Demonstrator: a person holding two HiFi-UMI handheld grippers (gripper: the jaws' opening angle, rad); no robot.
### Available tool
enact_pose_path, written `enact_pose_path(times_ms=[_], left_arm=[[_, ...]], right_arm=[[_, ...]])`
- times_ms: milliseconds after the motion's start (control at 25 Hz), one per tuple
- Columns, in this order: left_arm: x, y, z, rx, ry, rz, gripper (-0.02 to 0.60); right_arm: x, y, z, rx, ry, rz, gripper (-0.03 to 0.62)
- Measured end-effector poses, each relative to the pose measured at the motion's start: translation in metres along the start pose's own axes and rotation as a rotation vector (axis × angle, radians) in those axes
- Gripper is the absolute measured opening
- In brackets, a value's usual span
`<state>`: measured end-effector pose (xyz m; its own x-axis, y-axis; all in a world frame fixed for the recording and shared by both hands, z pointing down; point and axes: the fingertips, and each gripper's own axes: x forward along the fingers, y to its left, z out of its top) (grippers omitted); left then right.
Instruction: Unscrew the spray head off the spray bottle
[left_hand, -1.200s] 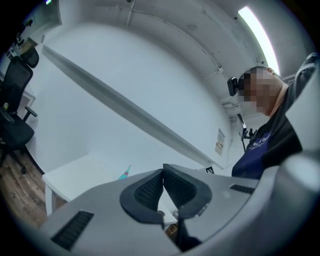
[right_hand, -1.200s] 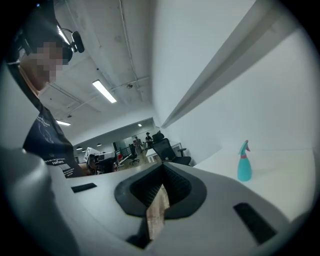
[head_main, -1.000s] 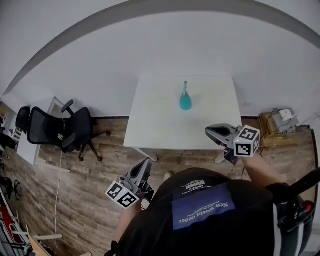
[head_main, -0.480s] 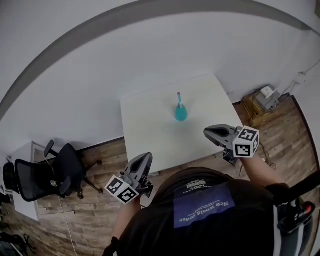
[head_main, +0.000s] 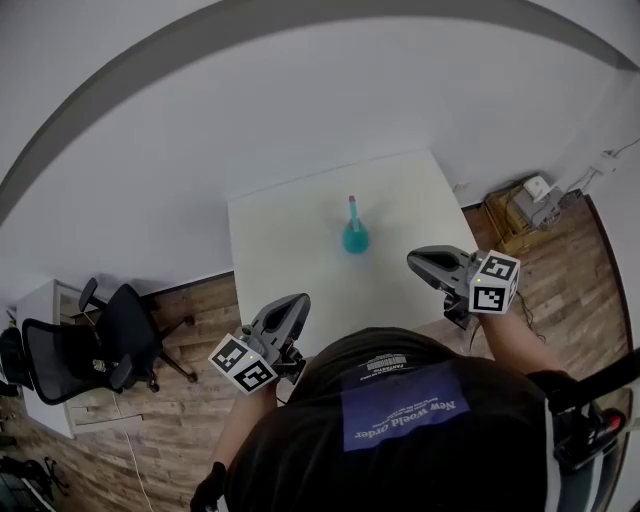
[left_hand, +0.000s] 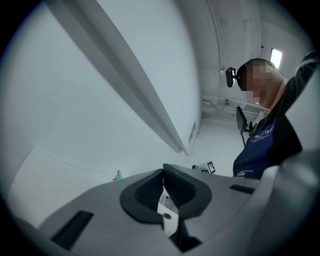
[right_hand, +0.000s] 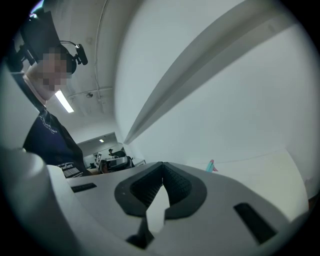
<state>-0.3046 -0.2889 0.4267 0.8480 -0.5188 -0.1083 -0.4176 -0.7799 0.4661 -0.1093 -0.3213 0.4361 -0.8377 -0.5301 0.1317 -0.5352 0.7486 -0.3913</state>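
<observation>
A teal spray bottle (head_main: 354, 236) with a pink spray head (head_main: 352, 203) stands upright near the middle of the white table (head_main: 290, 270). It shows small and far off as the spray bottle (left_hand: 118, 175) in the left gripper view and the spray bottle (right_hand: 211, 165) in the right gripper view. My left gripper (head_main: 296, 302) hangs at the table's near left corner, shut and empty. My right gripper (head_main: 415, 262) is over the table's near right edge, also shut on nothing. Both are well short of the bottle.
A black office chair (head_main: 115, 335) stands on the wood floor to the left of the table. A box with cables (head_main: 530, 205) sits on the floor at the right. A white wall (head_main: 300, 110) runs behind the table.
The person has stepped closer and turned, so the table now lies nearer and angled. Both grippers have come up to its near edge, still shut. The bottle has not moved on the table.
</observation>
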Motion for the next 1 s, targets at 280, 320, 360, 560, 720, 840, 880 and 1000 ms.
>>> enact_pose_path(times_ms=[280, 320, 360, 560, 720, 840, 880, 1000], left_arm=[[0.062, 0.018, 0.007, -0.006, -0.054, 0.129, 0.005], [0.071, 0.020, 0.006, -0.010, -0.047, 0.147, 0.005], [0.079, 0.022, 0.004, -0.019, -0.041, 0.157, 0.005], [0.097, 0.030, 0.000, -0.041, -0.011, 0.170, 0.005], [0.072, 0.060, 0.006, -0.061, 0.003, 0.157, 0.005], [0.057, 0.083, 0.004, -0.058, 0.033, 0.101, 0.005], [0.052, 0.088, 0.003, -0.055, 0.050, 0.080, 0.005], [0.043, 0.104, 0.000, -0.026, 0.097, 0.016, 0.005]], right_arm=[[0.007, -0.080, 0.022, 0.041, 0.057, 0.145, -0.006], [0.009, -0.090, 0.025, 0.046, 0.059, 0.160, -0.006], [0.011, -0.098, 0.027, 0.050, 0.062, 0.176, -0.006], [0.023, -0.123, 0.019, 0.065, 0.102, 0.213, -0.006], [0.052, -0.120, 0.006, 0.085, 0.124, 0.182, -0.005], [0.067, -0.118, -0.001, 0.089, 0.135, 0.093, -0.005], [0.070, -0.116, -0.005, 0.099, 0.138, 0.059, -0.005], [0.079, -0.112, -0.017, 0.115, 0.156, -0.024, -0.005]])
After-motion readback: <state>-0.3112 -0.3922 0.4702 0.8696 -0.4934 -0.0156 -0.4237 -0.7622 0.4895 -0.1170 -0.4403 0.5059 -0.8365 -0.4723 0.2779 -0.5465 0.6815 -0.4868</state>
